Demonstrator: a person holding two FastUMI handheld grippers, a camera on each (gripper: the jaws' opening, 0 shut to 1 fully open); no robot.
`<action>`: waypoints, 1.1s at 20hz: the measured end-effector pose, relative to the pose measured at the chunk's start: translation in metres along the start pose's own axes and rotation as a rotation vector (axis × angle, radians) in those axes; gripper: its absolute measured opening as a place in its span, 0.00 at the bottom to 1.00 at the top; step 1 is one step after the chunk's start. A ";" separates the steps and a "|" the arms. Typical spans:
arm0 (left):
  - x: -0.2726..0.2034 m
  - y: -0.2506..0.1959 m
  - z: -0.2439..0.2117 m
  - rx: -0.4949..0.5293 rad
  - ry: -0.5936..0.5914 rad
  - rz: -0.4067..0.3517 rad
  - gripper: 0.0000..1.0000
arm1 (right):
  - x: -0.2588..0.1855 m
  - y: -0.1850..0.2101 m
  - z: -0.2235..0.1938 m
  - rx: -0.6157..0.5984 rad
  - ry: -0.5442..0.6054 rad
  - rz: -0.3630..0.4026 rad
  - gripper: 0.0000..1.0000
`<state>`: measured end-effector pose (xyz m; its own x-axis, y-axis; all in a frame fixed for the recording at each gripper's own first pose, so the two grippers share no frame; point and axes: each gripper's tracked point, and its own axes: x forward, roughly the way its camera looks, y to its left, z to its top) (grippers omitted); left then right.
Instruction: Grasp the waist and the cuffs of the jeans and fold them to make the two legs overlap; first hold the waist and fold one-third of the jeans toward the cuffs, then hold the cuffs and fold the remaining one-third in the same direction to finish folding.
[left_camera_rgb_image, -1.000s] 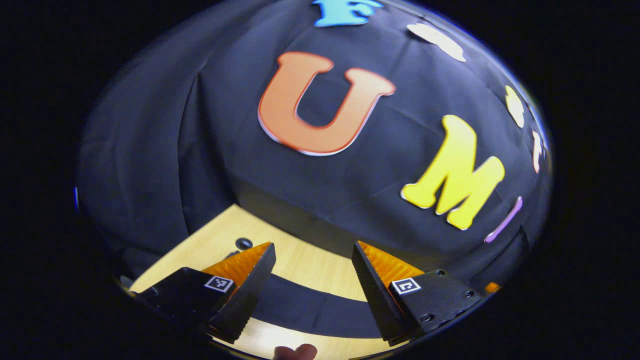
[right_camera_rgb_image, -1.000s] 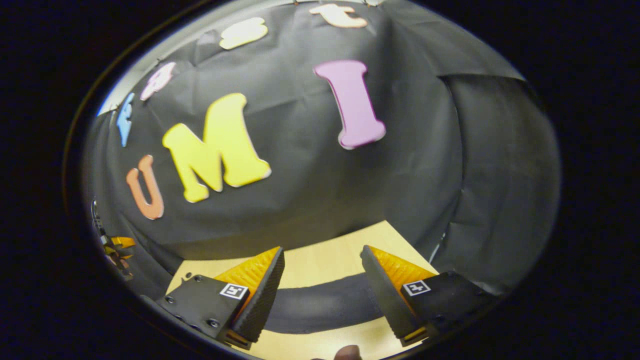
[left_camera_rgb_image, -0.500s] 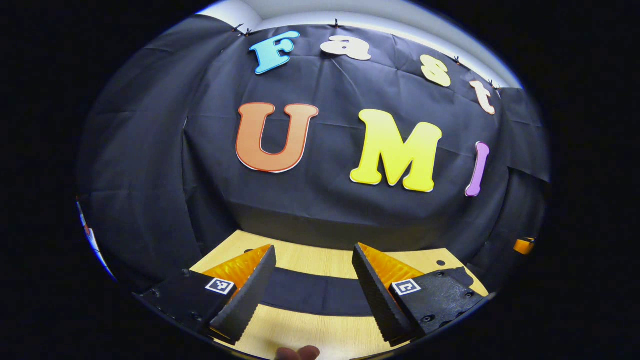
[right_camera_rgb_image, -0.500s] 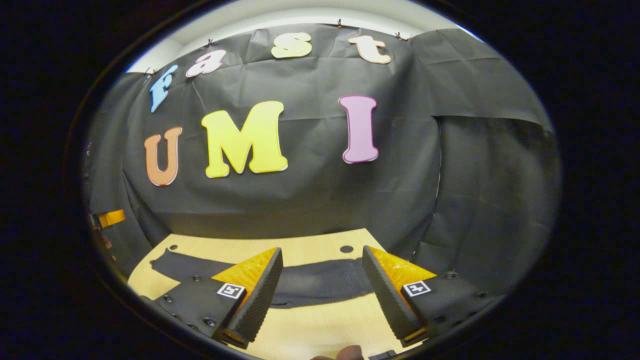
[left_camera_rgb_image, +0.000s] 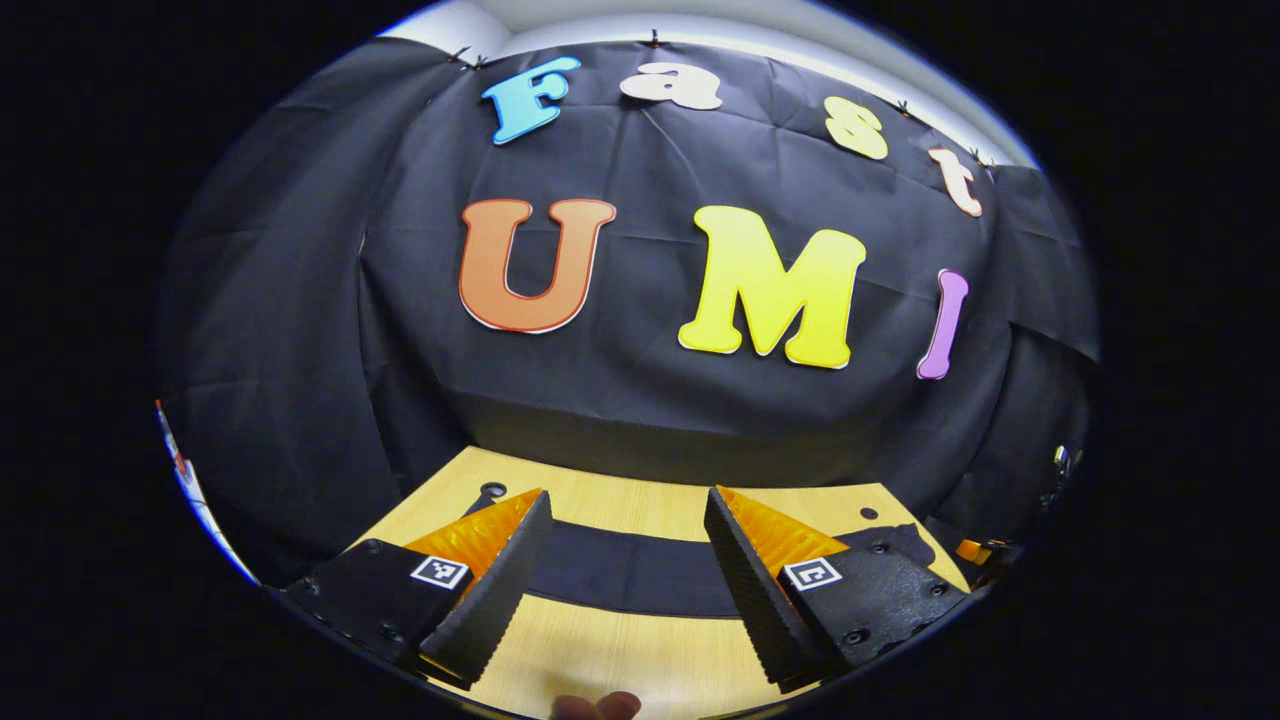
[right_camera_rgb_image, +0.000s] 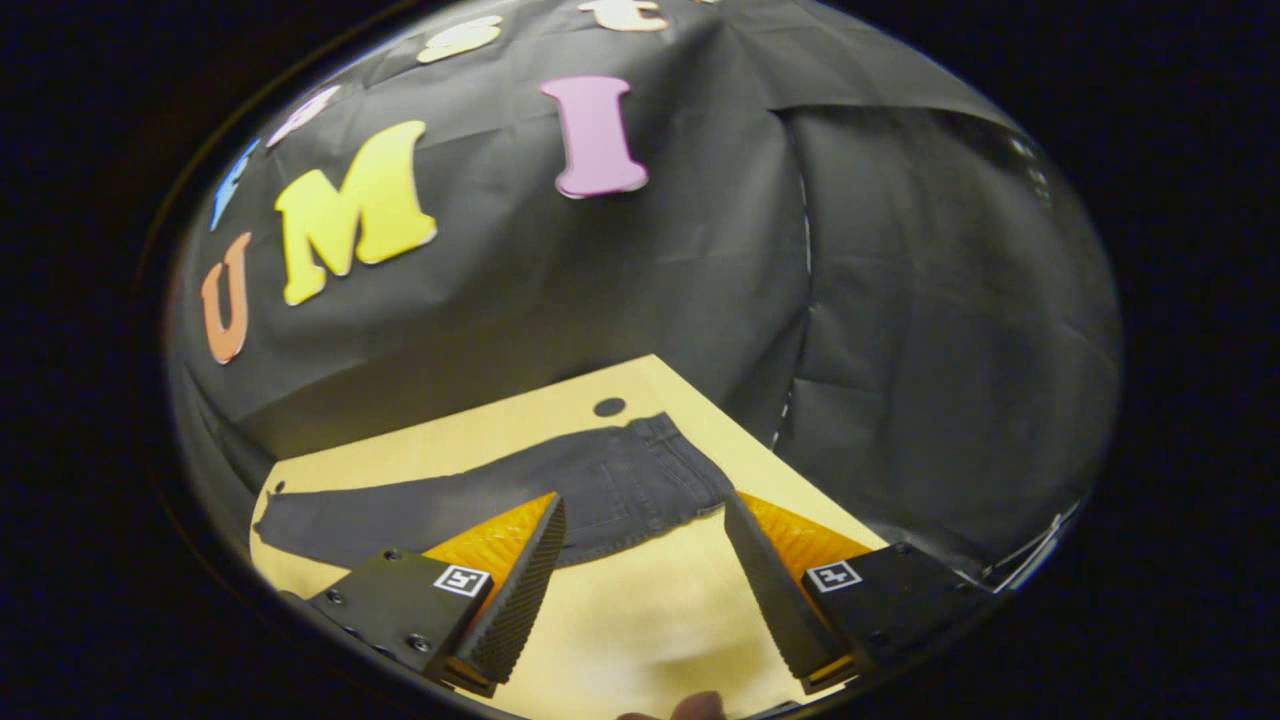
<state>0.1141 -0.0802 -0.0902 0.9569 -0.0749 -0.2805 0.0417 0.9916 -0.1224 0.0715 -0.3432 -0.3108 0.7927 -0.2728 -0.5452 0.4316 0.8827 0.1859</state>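
Dark jeans (right_camera_rgb_image: 520, 495) lie flat along the wooden table (right_camera_rgb_image: 640, 620), waist toward the right end near the table's corner, legs stretching to the left. In the left gripper view the same jeans (left_camera_rgb_image: 625, 572) show as a dark band across the table (left_camera_rgb_image: 620, 655). My right gripper (right_camera_rgb_image: 640, 580) hangs open above the table, in front of the waist, with nothing between its fingers. My left gripper (left_camera_rgb_image: 625, 575) is open too, held above the near side of the jeans, apart from the cloth.
The table has round holes (right_camera_rgb_image: 608, 407) near its far corners, one also at the far left (left_camera_rgb_image: 490, 490). The black cloth wall (left_camera_rgb_image: 640, 380) stands close behind the table's far edge. A fingertip (left_camera_rgb_image: 598, 706) shows at the bottom edge.
The right gripper view has tipped downward and swung right, so the jeans' waist and more of the table now show. The left gripper has barely moved. Both stay open.
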 end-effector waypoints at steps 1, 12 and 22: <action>0.001 -0.002 -0.001 0.006 0.005 0.009 0.99 | 0.019 -0.010 -0.004 0.005 0.007 -0.015 0.99; 0.005 -0.029 -0.032 0.022 0.103 0.069 0.99 | 0.165 -0.051 -0.035 0.015 0.135 -0.047 0.94; 0.002 -0.016 -0.047 -0.071 0.147 0.109 0.99 | 0.167 -0.024 -0.040 -0.019 0.174 0.032 0.33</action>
<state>0.1018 -0.1009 -0.1335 0.9020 0.0124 -0.4315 -0.0848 0.9852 -0.1490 0.1762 -0.3946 -0.4391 0.7185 -0.1756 -0.6730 0.3982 0.8972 0.1910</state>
